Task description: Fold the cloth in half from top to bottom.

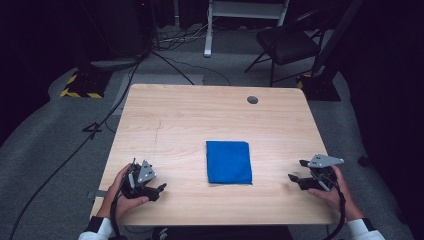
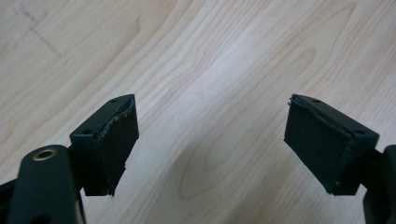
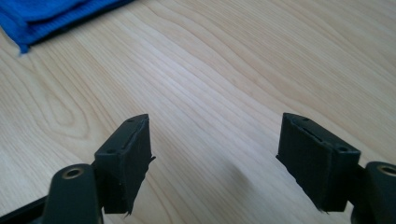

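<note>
A folded blue cloth (image 1: 229, 162) lies flat on the light wooden table (image 1: 190, 115), a little right of centre and toward the near edge. My left gripper (image 1: 159, 190) rests low near the front left of the table, well to the left of the cloth. In the left gripper view its jaws (image 2: 211, 107) stand wide apart over bare wood: it is open. My right gripper (image 1: 297, 170) is at the front right, pointing toward the cloth with a gap of bare table between. It is open (image 3: 215, 121) with nothing between its pads, and a corner of the cloth (image 3: 46, 14) shows at top left.
A small round grommet hole (image 1: 252, 99) sits near the table's far edge. Beyond the table stand a black chair (image 1: 287, 42) and a white frame leg (image 1: 207, 30). Cables (image 1: 125, 95) run across the grey floor at the left.
</note>
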A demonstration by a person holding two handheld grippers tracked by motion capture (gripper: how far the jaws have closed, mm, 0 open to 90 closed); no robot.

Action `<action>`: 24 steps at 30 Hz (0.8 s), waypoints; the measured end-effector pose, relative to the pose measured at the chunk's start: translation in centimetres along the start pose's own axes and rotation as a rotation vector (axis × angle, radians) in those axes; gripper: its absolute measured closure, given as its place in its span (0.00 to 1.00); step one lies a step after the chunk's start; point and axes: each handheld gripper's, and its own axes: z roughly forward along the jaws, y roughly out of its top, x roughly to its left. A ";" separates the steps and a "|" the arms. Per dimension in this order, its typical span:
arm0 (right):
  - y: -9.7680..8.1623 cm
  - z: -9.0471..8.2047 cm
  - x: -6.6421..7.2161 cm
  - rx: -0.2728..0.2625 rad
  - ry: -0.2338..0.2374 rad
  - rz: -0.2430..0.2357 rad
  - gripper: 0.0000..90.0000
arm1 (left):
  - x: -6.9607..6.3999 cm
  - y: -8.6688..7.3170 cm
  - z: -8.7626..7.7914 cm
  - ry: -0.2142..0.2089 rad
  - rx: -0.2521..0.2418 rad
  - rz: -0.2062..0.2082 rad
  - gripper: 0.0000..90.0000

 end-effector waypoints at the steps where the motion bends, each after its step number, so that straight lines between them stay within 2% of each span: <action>1: 0.0 0.0 0.0 0.000 0.000 0.000 0.29 | 0.0 0.0 0.0 0.000 0.000 0.000 0.20; 2: -0.7 -0.3 -0.4 0.004 -0.014 0.023 0.29 | 0.2 -0.6 0.0 0.001 0.015 -0.004 0.20; 7: -2.0 -0.8 -1.1 0.010 -0.037 0.060 0.28 | 0.7 -1.6 0.1 -0.005 0.023 -0.034 0.20; 8: -2.5 -1.0 -1.4 0.007 -0.040 0.080 0.28 | 1.1 -2.0 -0.1 -0.014 0.016 -0.061 0.19; 10: -2.8 -1.2 -1.5 0.006 -0.041 0.090 0.28 | 1.2 -2.2 -0.1 -0.014 0.012 -0.073 0.19; 11: -3.5 -1.4 -1.8 -0.001 -0.041 0.118 0.28 | 1.6 -2.7 -0.2 -0.034 0.004 -0.108 0.18; 12: -3.5 -1.4 -1.8 -0.001 -0.041 0.118 0.28 | 1.6 -2.7 -0.2 -0.034 0.004 -0.108 0.18; 13: -4.0 -1.7 -2.0 -0.008 -0.039 0.147 0.28 | 1.9 -3.1 -0.2 -0.046 -0.004 -0.134 0.18; 14: -4.4 -1.8 -2.2 -0.010 -0.038 0.160 0.28 | 2.1 -3.3 -0.2 -0.050 -0.010 -0.141 0.18; 16: -4.7 -1.9 -2.3 -0.011 -0.042 0.169 0.28 | 2.3 -3.5 -0.3 -0.054 -0.015 -0.150 0.18; 17: -5.3 -2.2 -2.5 -0.011 -0.052 0.188 0.28 | 2.5 -3.8 -0.3 -0.064 -0.024 -0.178 0.17; 19: -5.4 -2.2 -2.5 -0.010 -0.056 0.188 0.28 | 2.6 -4.0 -0.3 -0.064 -0.036 -0.169 0.17; 20: -5.9 -2.4 -2.6 -0.012 -0.065 0.189 0.26 | 2.6 -4.1 -0.3 -0.059 -0.038 -0.182 0.17; 24: -6.3 -2.6 -2.7 -0.018 -0.067 0.202 0.22 | 2.6 -4.3 -0.4 -0.051 -0.042 -0.187 0.17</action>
